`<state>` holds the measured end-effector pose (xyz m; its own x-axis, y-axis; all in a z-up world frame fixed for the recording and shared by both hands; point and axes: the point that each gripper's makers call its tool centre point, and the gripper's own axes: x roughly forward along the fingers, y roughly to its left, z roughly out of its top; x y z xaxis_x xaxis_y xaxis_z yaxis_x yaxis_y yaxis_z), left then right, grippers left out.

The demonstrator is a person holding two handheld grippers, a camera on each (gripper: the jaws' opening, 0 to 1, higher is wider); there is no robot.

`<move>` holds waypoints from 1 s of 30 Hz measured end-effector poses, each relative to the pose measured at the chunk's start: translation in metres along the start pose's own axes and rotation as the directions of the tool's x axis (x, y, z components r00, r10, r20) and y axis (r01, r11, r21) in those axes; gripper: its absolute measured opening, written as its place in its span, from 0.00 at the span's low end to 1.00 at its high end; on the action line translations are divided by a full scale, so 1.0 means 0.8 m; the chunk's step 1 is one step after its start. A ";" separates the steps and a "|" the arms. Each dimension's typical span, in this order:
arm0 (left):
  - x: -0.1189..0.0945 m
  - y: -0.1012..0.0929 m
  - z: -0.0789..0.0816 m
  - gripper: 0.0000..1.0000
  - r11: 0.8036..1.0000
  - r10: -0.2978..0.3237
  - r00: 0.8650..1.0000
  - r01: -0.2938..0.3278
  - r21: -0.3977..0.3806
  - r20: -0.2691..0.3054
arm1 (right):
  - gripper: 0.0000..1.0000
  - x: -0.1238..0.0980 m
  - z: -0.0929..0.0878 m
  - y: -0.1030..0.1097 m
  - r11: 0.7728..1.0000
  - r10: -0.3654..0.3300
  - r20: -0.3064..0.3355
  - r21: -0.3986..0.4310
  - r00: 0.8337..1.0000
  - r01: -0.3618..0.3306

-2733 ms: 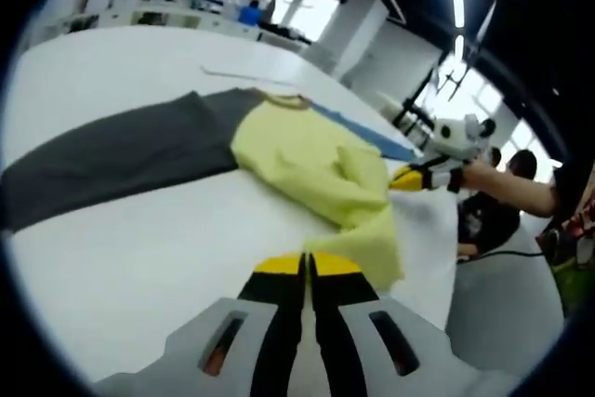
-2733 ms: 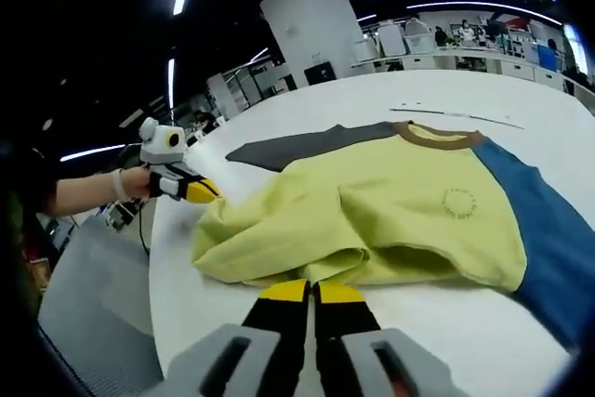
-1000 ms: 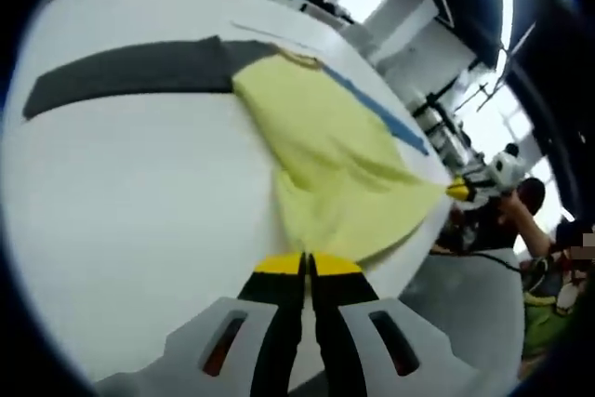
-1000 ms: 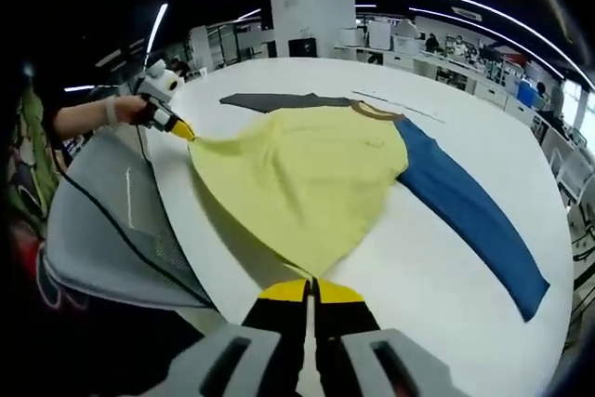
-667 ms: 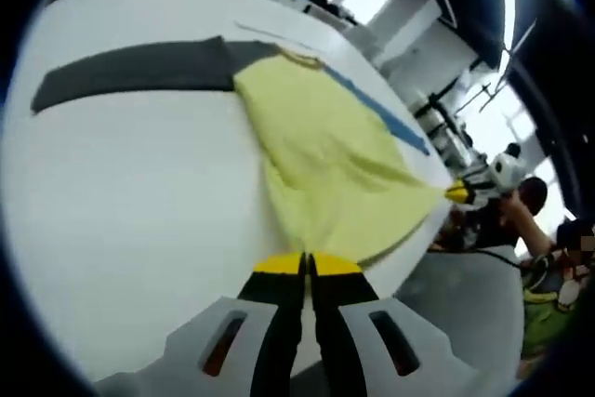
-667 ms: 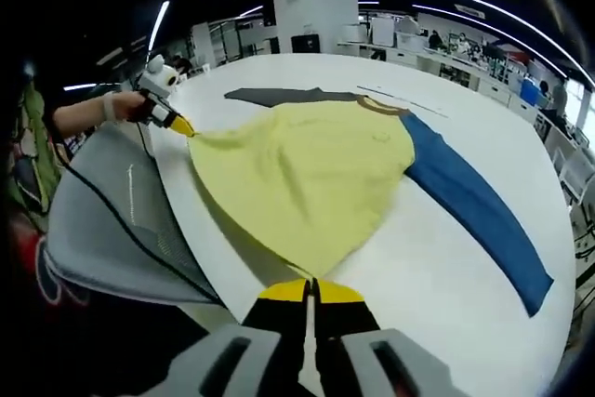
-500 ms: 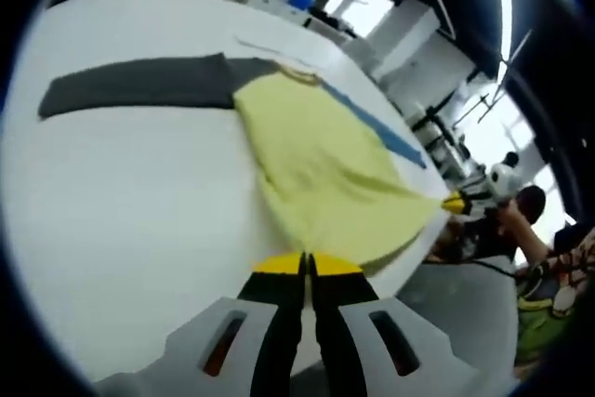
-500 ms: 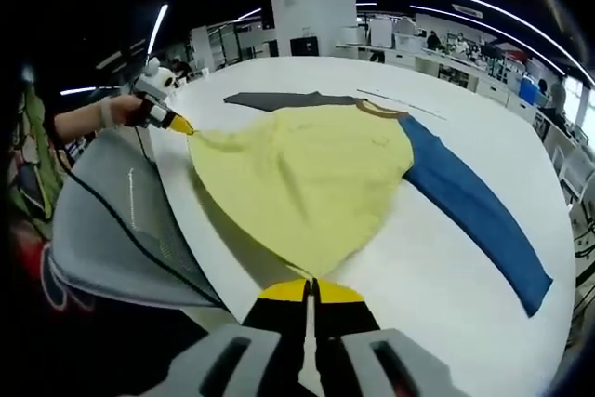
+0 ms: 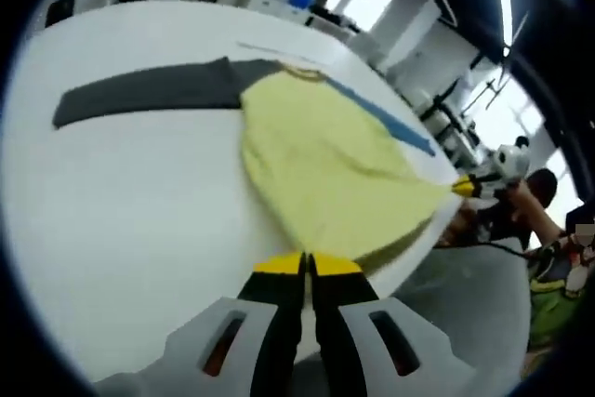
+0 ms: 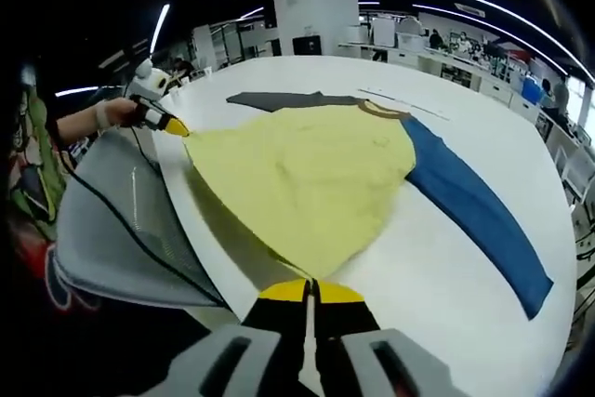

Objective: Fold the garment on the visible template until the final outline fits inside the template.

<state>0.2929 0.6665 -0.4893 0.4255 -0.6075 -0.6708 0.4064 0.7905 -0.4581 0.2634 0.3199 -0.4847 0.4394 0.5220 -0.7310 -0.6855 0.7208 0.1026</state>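
The long-sleeved garment with a yellow body, a dark grey sleeve and a blue sleeve [image 10: 307,174] lies spread on the white table [image 10: 446,295], its hem stretched taut between the two grippers. The right gripper [image 10: 310,287] has its yellow-tipped jaws pressed together on the hem corner directly ahead of them. The left gripper [image 9: 306,264] likewise has its jaws closed on the opposite hem corner. In the left gripper view the grey sleeve [image 9: 149,95] runs far ahead, left of the jaws; the blue sleeve [image 10: 474,220] extends ahead to the right of the right gripper's jaws.

White table [image 10: 446,267]; grey fabric [image 10: 112,230] draped beside edge.
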 end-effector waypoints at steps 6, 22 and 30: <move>0.015 0.004 -0.020 0.00 1.000 0.013 0.998 -0.012 0.005 -0.063 | 0.00 0.008 -0.018 0.002 1.000 0.009 -0.038 -0.008 0.999 -0.009; 0.013 0.015 -0.030 0.00 0.999 0.027 0.996 -0.030 -0.027 -0.090 | 0.00 0.029 -0.046 0.020 0.989 0.050 -0.134 -0.132 0.990 -0.068; 0.014 0.023 -0.038 0.00 0.998 0.046 0.993 -0.050 -0.035 -0.105 | 0.00 0.033 -0.053 0.023 0.988 0.069 -0.158 -0.126 0.985 -0.089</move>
<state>0.2811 0.6766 -0.5231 0.3563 -0.5591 -0.7486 0.3562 0.8220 -0.4444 0.2380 0.3276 -0.5309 0.2940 0.4922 -0.8193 -0.7897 0.6080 0.0818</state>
